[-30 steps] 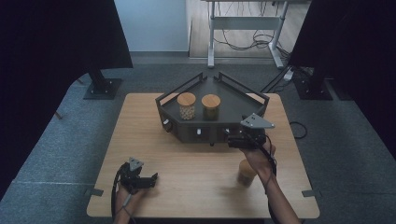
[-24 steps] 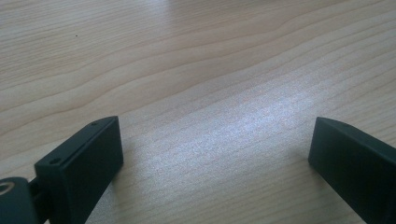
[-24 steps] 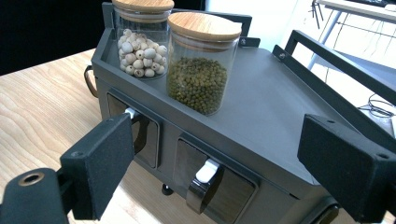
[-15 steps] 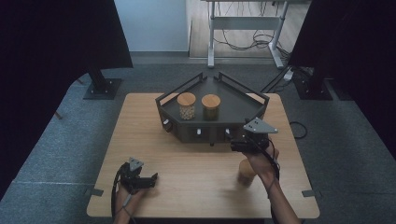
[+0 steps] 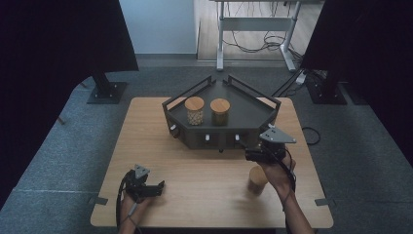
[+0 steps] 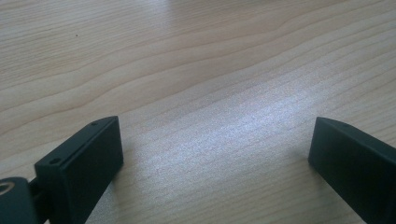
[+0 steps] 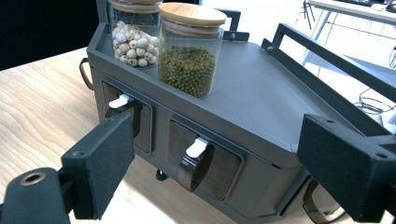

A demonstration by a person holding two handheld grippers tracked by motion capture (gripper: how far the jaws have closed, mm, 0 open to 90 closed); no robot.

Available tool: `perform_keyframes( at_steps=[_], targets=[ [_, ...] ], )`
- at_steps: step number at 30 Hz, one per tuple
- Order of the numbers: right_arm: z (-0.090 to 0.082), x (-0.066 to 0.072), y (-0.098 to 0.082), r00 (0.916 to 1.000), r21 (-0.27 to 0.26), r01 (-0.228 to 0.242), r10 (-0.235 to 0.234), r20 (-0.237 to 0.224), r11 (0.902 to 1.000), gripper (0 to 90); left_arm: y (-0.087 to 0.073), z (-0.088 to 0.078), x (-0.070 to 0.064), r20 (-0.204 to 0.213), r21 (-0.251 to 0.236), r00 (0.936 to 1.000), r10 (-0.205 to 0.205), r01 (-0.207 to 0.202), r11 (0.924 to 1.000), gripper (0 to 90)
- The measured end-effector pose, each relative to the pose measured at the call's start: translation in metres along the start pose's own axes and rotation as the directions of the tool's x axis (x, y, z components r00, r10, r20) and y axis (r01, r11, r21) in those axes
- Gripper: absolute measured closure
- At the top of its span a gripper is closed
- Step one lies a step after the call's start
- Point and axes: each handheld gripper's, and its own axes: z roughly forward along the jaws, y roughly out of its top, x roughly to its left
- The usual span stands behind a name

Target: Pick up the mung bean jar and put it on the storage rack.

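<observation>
your right tongs (image 5: pixel 249 155) hover just in front of the dark angular rack (image 5: pixel 221 127) that stands at the far middle of the table (image 5: pixel 146 131). their jaws stand wide apart with nothing between them, pointed at the rack's front face. in the right gripper view that face carries small drawers with white handles (image 7: pixel 198 147); one handle lies roughly between the two jaws but well beyond them, not touched.

on the rack's flat top stand two glass jars with wooden lids, side by side. the jar of green beans (image 7: pixel 190 51) sits nearer the rack's middle, and the jar of pale round seeds (image 7: pixel 132 35) stands just beside it, toward the rack's left end as the high view shows it.

a third jar (image 5: pixel 256 180) with a wooden lid stands on the table in front of the rack's right end, just beside your right hand (image 5: pixel 277 170), on the near side of the right tongs. whether the hand touches it cannot be told.

your left tongs (image 5: pixel 157 186) rest low over the table well in front of the rack's left end, apart from everything else. the left gripper view shows their jaws open wide over bare wood grain, gripping nothing.
</observation>
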Motion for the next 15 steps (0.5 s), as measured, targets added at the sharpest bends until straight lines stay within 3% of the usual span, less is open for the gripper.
perform_keyframes(
  at_steps=[15],
  targets=[
    [-0.013,-0.007,-0.008,0.9998,-0.004,-0.013,0.013,0.018,0.9999,10.1,0.0,0.0,0.0,-0.001,0.002,1.0,0.002,-0.002,1.0,3.0]
  ],
)
